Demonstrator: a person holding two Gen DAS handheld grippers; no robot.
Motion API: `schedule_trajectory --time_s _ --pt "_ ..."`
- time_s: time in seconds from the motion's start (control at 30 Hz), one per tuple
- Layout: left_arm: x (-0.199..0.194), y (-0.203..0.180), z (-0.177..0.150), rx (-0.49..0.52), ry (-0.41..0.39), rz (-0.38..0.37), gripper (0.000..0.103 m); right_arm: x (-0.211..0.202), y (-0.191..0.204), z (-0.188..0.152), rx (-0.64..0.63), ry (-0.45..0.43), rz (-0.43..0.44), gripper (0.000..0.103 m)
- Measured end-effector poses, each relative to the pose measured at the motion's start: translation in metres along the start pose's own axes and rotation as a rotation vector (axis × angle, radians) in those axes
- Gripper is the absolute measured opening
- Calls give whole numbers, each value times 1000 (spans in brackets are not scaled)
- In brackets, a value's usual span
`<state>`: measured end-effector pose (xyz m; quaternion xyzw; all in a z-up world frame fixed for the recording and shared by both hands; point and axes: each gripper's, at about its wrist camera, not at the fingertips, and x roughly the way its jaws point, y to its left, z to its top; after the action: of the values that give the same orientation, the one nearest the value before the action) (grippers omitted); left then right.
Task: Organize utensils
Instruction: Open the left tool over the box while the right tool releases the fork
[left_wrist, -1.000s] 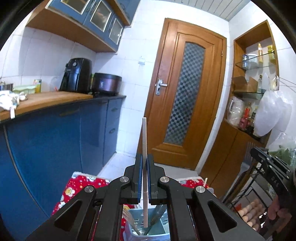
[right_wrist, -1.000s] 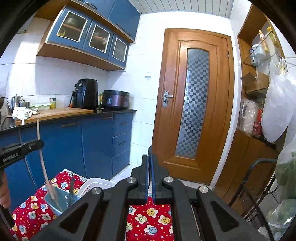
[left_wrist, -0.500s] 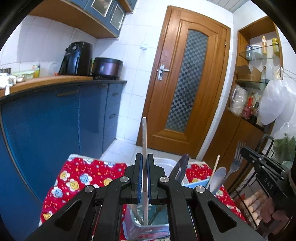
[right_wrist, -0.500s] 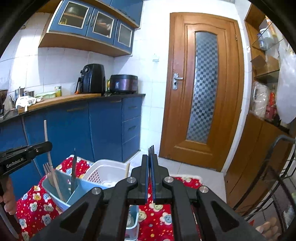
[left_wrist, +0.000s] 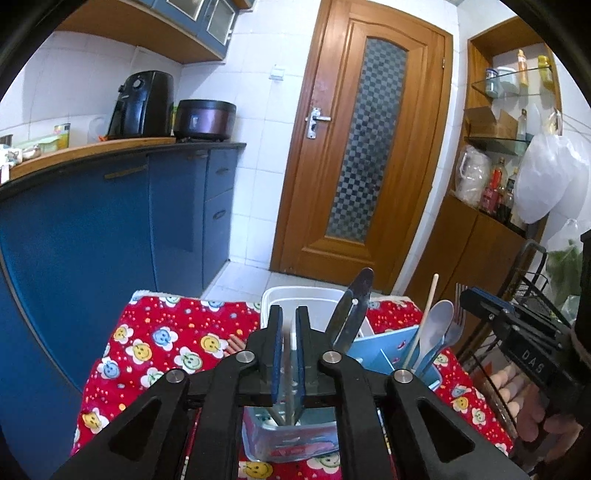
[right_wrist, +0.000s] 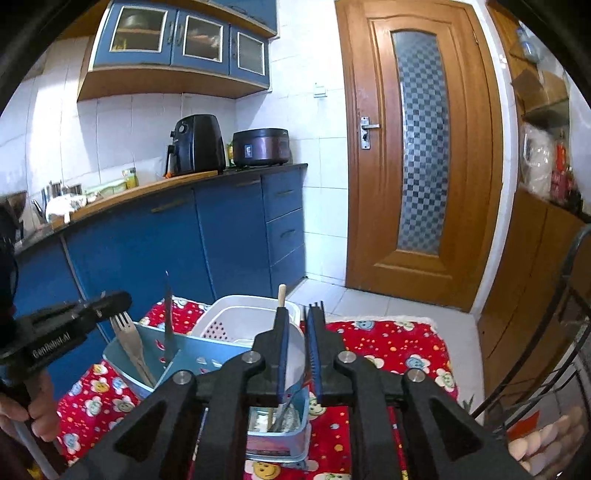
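A light blue utensil caddy (left_wrist: 291, 435) with dividers stands on a red flowered cloth (left_wrist: 155, 347). My left gripper (left_wrist: 288, 334) hovers over its near compartment, jaws slightly apart; a chopstick stands blurred between them, down in the caddy. Tongs (left_wrist: 351, 310), a spoon (left_wrist: 436, 328), a fork (left_wrist: 458, 314) and a chopstick (left_wrist: 428, 310) stand in other compartments. My right gripper (right_wrist: 296, 332) is over the caddy (right_wrist: 273, 424), jaws slightly apart; a fork (right_wrist: 312, 321) rests against the right pad. A wooden fork (right_wrist: 129, 339), a knife (right_wrist: 168, 317) and a chopstick (right_wrist: 281, 295) stand there too.
A white plastic basket (right_wrist: 236, 317) sits behind the caddy. Blue cabinets (left_wrist: 110, 229) run along the left, a wooden door (left_wrist: 365, 147) is ahead. A black wire rack (left_wrist: 535, 295) with eggs stands at the right. The other gripper (right_wrist: 62, 328) shows at left.
Both grippers have come down over the caddy. The left jaws have parted and the chopstick has dropped into the caddy. The right jaws have parted around the fork.
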<state>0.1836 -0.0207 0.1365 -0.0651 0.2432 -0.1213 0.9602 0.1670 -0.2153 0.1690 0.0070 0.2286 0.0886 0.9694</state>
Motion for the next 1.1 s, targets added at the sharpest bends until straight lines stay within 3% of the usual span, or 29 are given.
schedule_trajectory --time_s 0.27,0.63,1.1 --pt "-11 -1 0 3 -3 -5 25 -20 -5 4 49 -47 44 23" --pt "-42 -5 -6 10 -11 -10 27 -44 -2 -7 127 -9 60 27" --pt "-72 -11 -37 6 37 -44 28 -75 6 -55 169 106 63 28"
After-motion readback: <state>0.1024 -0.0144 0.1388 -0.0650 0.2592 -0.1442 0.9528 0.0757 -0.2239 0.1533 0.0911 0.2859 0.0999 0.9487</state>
